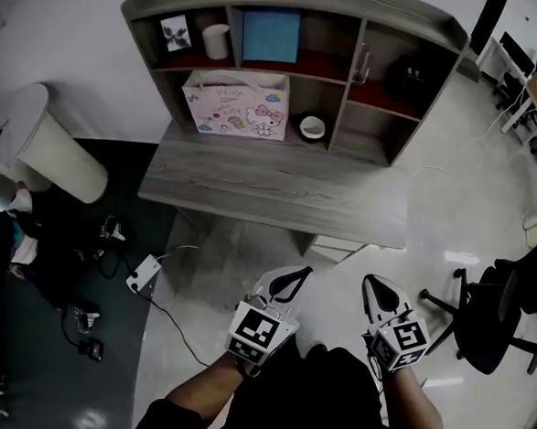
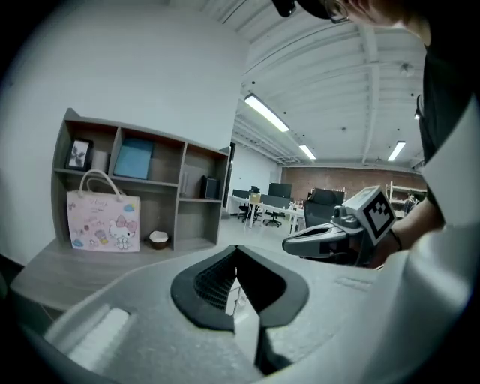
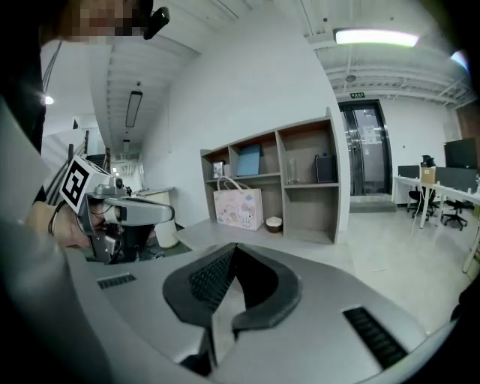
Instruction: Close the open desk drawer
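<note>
Plainly, the power strip (image 1: 142, 273) lying on the floor at left could snag a foot. Left gripper (image 1: 292, 282) and right gripper (image 1: 380, 293), jaws clenched on nothing, hang short of the open drawer (image 1: 338, 246) jutting from under the bench (image 1: 266, 177). An off-centre push could skew it, and the office chair (image 1: 485, 322) crowds the right.

Left gripper (image 1: 288, 281) and right gripper (image 1: 381, 295) are held side by side in front of the desk (image 1: 266, 183) — both aimed toward it, jaws closed on nothing.
</note>
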{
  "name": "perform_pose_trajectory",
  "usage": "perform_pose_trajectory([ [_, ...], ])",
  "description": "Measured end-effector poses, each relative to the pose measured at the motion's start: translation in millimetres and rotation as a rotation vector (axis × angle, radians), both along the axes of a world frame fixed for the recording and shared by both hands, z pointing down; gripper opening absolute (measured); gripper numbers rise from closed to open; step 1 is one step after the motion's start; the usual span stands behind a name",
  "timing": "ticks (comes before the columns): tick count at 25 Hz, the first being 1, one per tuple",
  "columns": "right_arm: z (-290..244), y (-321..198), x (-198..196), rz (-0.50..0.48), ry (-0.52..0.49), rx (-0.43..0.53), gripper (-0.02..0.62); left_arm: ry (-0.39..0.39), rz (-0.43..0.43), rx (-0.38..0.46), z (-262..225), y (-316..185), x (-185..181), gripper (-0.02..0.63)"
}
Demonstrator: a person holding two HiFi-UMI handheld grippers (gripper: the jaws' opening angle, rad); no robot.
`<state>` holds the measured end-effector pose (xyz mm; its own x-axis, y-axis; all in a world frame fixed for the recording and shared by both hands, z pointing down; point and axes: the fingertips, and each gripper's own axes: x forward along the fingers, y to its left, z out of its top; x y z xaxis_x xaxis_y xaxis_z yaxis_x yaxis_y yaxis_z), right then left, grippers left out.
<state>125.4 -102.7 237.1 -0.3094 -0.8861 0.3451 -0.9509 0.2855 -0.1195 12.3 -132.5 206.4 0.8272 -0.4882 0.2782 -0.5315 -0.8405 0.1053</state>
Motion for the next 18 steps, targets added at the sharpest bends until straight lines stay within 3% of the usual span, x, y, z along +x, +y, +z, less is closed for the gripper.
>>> perform_pose_trajectory([
  [12, -104, 111, -5, -0.079, -0.114, 0.210, 0.012, 0.038, -0.032, 0.197, -104, 114, 16, 0.008],
  [18, -131, 188, 10, -0.119, -0.178, 0.252, 0.012, 0.074, -0.071, 0.199, -126, 196, 39, 0.008],
])
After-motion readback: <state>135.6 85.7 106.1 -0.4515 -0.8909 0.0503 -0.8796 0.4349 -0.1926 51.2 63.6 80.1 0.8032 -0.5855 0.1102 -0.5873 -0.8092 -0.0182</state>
